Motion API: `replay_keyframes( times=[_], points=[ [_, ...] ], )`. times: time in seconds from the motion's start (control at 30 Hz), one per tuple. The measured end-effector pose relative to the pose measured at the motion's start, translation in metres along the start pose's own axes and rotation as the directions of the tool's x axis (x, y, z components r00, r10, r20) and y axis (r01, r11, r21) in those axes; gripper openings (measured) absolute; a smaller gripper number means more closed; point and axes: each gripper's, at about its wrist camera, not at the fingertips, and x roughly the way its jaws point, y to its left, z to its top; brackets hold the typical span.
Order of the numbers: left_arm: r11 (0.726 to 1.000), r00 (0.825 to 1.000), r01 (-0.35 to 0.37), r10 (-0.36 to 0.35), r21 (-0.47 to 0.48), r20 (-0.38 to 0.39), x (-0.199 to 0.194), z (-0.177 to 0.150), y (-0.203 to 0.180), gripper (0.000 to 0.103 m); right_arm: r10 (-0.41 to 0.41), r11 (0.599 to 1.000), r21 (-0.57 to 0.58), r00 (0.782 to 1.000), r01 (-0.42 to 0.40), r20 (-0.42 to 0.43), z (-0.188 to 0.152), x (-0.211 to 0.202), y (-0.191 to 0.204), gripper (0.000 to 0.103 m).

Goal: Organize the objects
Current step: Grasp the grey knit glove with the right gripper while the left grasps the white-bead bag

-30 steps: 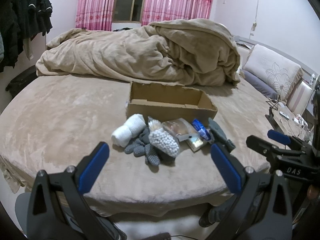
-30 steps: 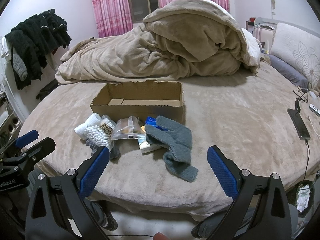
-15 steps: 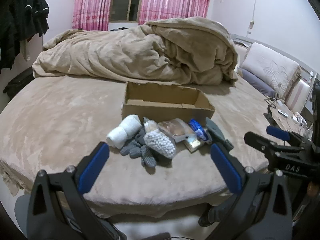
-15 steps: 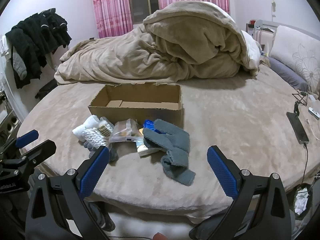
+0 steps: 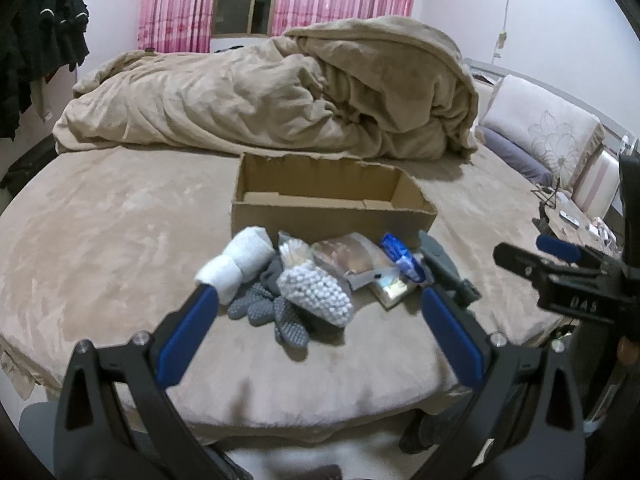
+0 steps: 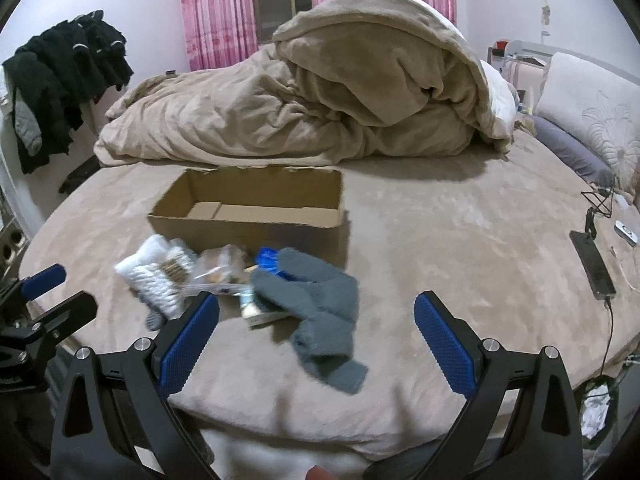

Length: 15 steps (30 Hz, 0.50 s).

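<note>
Both grippers are spread and empty: the left gripper [image 5: 316,328] faces the clutter at 12 o'clock. The right gripper [image 6: 316,334] is nearer the grey glove [image 6: 316,304], whose long axis runs toward 5 o'clock, in front of the empty cardboard box [image 6: 256,216] on the bed [image 6: 460,248]

Left tool [image 5: 318,332] and right tool [image 6: 316,334]: same build, black angular frames, blue ribbed finger pads [image 6: 446,350], silver screws [image 6: 490,345] at the pivots. White "DAS" lettering on right tool's body in the left view.
</note>
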Motion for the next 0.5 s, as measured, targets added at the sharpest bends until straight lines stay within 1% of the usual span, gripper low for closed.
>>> replay_keyframes(
  times=[0.17,0.3,0.33,0.4,0.5],
  points=[
    [1.0,0.999,0.004,-0.004,0.001,-0.032,0.027,0.001,-0.001,0.102,-0.005,1.0,0.021,1.0,0.006,-0.021,0.001,0.023,-0.015,0.1],
    [1.0,0.998,-0.007,0.007,0.013,-0.054,0.053,0.001,-0.001,0.101,0.006,0.998,0.057,0.998,-0.002,-0.059,-0.008,0.046,-0.027,0.1],
    [1.0,0.998,-0.01,0.011,0.013,-0.064,0.058,0.001,0.0,0.1,0.003,0.998,0.058,0.998,0.001,-0.067,-0.01,0.051,-0.028,0.1],
    [1.0,0.996,-0.007,0.007,0.001,-0.088,0.072,-0.001,0.003,0.09,0.013,0.997,0.07,0.996,-0.007,-0.088,-0.013,0.061,-0.032,0.1],
    [1.0,0.994,0.001,-0.003,-0.02,-0.106,0.085,-0.003,0.008,0.088,0.026,0.996,0.093,0.993,-0.015,-0.117,-0.016,0.075,-0.038,0.097]
  ],
)
